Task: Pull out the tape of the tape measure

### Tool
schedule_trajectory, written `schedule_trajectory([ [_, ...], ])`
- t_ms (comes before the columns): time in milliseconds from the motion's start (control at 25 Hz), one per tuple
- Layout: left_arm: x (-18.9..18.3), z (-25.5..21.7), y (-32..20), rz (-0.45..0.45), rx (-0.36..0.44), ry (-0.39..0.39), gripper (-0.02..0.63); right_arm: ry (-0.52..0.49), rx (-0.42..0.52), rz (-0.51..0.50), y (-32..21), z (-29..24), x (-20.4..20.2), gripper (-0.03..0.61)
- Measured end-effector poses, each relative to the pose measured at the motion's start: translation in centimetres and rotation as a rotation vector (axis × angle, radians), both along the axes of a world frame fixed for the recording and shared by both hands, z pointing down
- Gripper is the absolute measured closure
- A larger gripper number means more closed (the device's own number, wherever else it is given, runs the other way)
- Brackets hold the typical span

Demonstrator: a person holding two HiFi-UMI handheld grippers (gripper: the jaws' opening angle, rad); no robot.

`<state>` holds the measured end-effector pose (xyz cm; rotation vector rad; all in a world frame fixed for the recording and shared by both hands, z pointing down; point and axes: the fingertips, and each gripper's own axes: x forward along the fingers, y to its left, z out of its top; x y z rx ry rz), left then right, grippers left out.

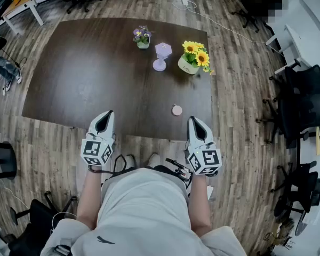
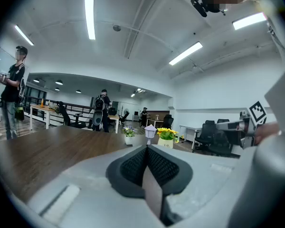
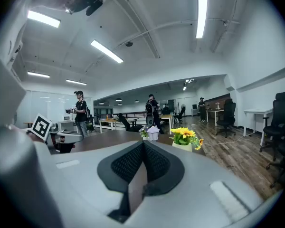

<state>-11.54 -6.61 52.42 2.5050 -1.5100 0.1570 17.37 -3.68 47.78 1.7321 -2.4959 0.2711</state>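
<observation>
A small round pink tape measure (image 1: 177,110) lies on the dark wooden table (image 1: 85,79) near its front edge. My right gripper (image 1: 194,121) hovers at that front edge, just right of and nearer to me than the tape measure, jaws shut on nothing. My left gripper (image 1: 105,116) is over the front edge further left, also shut and empty. In the left gripper view the left gripper (image 2: 146,148) has its black pads pressed together; the right gripper view shows the right gripper (image 3: 142,145) the same way. The tape measure is hidden in both gripper views.
At the table's far side stand a yellow sunflower pot (image 1: 194,57), a small lilac lantern (image 1: 162,55) and a purple flower pot (image 1: 142,37). Office chairs (image 1: 304,95) line the right. People stand by desks in the background (image 2: 102,109).
</observation>
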Motion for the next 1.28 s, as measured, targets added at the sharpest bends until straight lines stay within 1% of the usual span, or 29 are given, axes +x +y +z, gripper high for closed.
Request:
schedule_trajectory([
  [480, 0.1, 0.3, 0.2, 0.004, -0.009, -0.005, 0.607, -0.003, -0.002, 0.012, 0.3, -0.1, 0.3, 0.580],
  [720, 0.1, 0.6, -0.2, 0.008, -0.017, -0.009, 0.607, -0.066, -0.025, 0.064, -0.7, 0.7, 1.2, 0.578],
  [800, 0.0, 0.7, -0.3, 0.008, -0.018, -0.011, 0.607, -0.054, -0.039, 0.075, -1.1, 1.2, 1.1, 0.577],
  [920, -0.1, 0.9, -0.5, 0.007, -0.021, -0.013, 0.607, -0.010, -0.061, 0.077, -1.9, 2.2, 0.9, 0.575],
  [1120, -0.6, 0.9, -1.0, 0.001, -0.023, -0.016, 0.607, 0.071, -0.137, 0.052, -3.3, 5.1, 0.4, 0.477],
  [1200, -0.7, 0.9, -1.2, 0.000, -0.024, -0.017, 0.607, 0.092, -0.183, 0.050, -4.1, 7.1, 0.4, 0.457],
  [1280, -0.9, 1.1, -1.4, -0.003, -0.026, -0.018, 0.607, 0.107, -0.243, 0.051, -4.8, 9.4, 0.5, 0.417],
])
